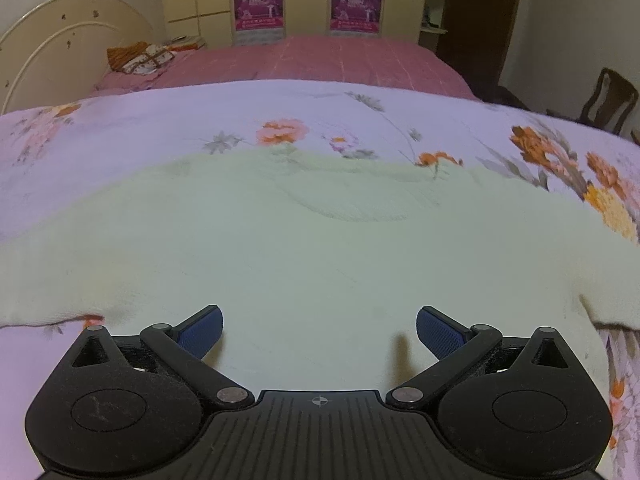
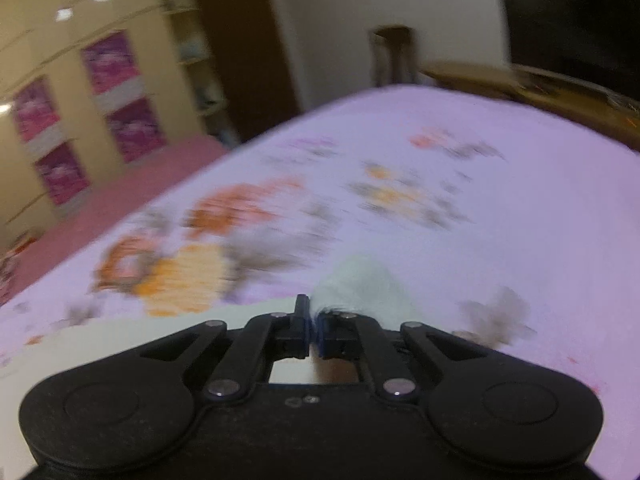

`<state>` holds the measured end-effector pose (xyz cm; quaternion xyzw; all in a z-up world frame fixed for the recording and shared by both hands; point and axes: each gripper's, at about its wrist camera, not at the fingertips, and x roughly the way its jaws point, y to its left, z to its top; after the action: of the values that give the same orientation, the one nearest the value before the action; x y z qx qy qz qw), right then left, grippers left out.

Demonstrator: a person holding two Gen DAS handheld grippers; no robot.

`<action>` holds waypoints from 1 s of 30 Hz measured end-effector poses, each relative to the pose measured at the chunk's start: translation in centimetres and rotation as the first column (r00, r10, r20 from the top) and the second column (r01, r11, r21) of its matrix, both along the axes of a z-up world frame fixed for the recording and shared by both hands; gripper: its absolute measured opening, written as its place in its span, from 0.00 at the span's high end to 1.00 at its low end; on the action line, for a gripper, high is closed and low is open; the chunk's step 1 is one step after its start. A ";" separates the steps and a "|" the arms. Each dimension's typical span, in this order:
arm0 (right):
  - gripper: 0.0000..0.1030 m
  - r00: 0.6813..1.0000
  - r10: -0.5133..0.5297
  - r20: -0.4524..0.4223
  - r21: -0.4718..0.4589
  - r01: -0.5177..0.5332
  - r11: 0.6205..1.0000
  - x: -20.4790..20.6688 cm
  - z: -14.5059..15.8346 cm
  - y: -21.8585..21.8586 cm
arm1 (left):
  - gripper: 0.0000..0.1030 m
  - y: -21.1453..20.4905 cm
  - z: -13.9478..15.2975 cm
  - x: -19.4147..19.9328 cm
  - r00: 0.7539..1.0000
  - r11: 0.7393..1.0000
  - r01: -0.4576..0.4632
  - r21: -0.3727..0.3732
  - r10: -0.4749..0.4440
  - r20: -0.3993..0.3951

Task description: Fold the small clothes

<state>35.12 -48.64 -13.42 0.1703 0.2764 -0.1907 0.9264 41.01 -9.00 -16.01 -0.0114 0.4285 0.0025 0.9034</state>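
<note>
Bed (image 1: 340, 60) under lilac floral sheet (image 1: 160, 120); pale green garment (image 1: 280, 240) spread flat mid-frame; pink cover (image 1: 320, 56) and pillow (image 1: 140, 58) upper left.

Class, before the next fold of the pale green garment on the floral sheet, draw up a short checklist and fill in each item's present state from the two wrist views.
1. Right gripper shut on a bunch of the pale green garment: ok.
2. Left gripper open, jaws wide apart above the garment, nothing between them: ok.
3. Garment body lying mostly flat on the floral sheet, one shallow crease: ok.
4. Which part of the garment the right gripper holds, sleeve or corner: cannot tell, the view is blurred.
5. Sheet beyond the garment free of other things: ok.
</note>
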 end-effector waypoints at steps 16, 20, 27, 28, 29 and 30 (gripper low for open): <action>0.67 0.664 0.705 -0.249 -0.234 -0.748 0.622 5.6 -2.6 33.5 | 0.00 11.8 2.9 -1.9 0.987 0.988 -0.134 -0.071 0.139 0.076; 0.29 0.675 0.696 -0.242 -0.314 -0.734 0.602 4.3 -1.9 33.7 | 0.00 12.3 2.5 -1.9 0.988 0.990 -0.134 -0.055 0.137 0.069; 0.31 0.801 0.592 -0.087 0.142 -0.578 0.804 6.0 -1.0 26.9 | 0.00 13.0 1.8 -2.7 0.989 0.990 -0.131 -0.053 0.134 0.060; 0.32 0.817 0.574 -0.053 0.228 -0.550 0.804 6.5 -1.1 26.1 | 0.00 13.2 1.7 -2.8 0.989 0.990 -0.133 -0.055 0.136 0.056; 0.38 0.832 0.554 -0.041 0.284 -0.522 0.804 6.9 -1.4 25.6 | 0.00 13.5 1.5 -2.9 0.989 0.989 -0.137 -0.056 0.139 0.051; 0.43 0.842 0.536 -0.052 0.317 -0.495 0.809 7.2 -1.9 25.5 | 0.00 13.8 1.4 -3.1 0.989 0.989 -0.141 -0.055 0.143 0.048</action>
<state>42.36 -23.15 -15.28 0.2093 0.4010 0.0998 0.8862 37.93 4.78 -14.59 -0.0654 0.4029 0.0555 0.9112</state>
